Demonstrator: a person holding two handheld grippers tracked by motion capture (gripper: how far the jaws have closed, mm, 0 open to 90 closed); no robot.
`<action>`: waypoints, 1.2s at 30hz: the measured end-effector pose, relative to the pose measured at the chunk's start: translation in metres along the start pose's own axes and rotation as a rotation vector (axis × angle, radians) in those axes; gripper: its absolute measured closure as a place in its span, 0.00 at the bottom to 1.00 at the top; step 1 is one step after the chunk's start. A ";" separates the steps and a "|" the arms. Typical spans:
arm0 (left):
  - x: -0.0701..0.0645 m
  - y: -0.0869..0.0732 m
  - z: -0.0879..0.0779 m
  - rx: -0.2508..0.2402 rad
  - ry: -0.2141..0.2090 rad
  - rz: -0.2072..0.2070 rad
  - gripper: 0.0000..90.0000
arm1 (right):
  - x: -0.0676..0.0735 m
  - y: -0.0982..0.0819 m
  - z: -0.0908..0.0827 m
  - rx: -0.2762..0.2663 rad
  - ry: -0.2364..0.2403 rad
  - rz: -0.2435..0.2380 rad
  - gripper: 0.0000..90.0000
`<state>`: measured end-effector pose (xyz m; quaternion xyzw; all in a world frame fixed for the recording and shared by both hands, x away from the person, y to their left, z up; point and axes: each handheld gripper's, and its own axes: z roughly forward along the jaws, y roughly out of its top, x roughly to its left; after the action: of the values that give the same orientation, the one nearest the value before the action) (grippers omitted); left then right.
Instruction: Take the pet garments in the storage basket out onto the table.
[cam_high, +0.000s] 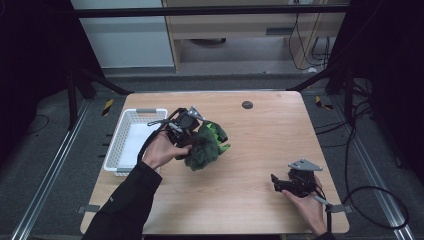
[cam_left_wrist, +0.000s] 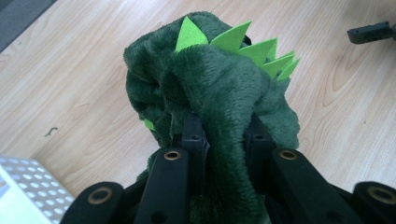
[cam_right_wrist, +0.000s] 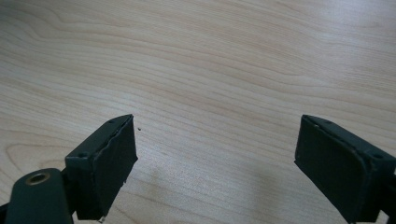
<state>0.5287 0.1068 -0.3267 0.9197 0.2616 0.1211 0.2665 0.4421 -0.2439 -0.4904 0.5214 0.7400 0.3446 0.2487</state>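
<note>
High view: green plush (cam_high: 207, 145) was pinched between left gripper (cam_high: 192, 131) jaws, just right of white basket (cam_high: 131, 141). Right gripper (cam_high: 278, 182) was spread wide over bare table (cam_high: 260, 150), well apart.

— What's around my bench?

— A light wooden square table (cam_high: 260, 150) on grey carpeted floor (cam_high: 45, 165), with a small round black plug (cam_high: 247, 105) set in the top near twelve o'clock.

— And past the far edge?

— At twelve o'clock I see a pale wooden cabinet (cam_high: 235, 30) with black and yellow cables (cam_high: 306, 35) hanging at one o'clock. Black metal frame struts (cam_high: 100, 80) slant in at ten and two. The sides are dark.
</note>
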 end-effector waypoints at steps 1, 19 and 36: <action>-0.001 0.001 0.002 0.009 0.001 0.009 0.83 | 0.000 0.000 0.000 0.001 0.001 0.003 0.14; -0.019 -0.003 0.046 0.048 -0.081 0.048 0.83 | 0.000 0.000 0.000 -0.001 -0.003 -0.002 0.14; -0.031 -0.011 0.076 0.097 -0.143 0.076 0.80 | 0.000 0.000 0.000 0.002 -0.005 -0.004 0.14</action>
<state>0.5255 0.0650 -0.3984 0.9472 0.2123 0.0523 0.2347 0.4422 -0.2440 -0.4910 0.5210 0.7407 0.3423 0.2506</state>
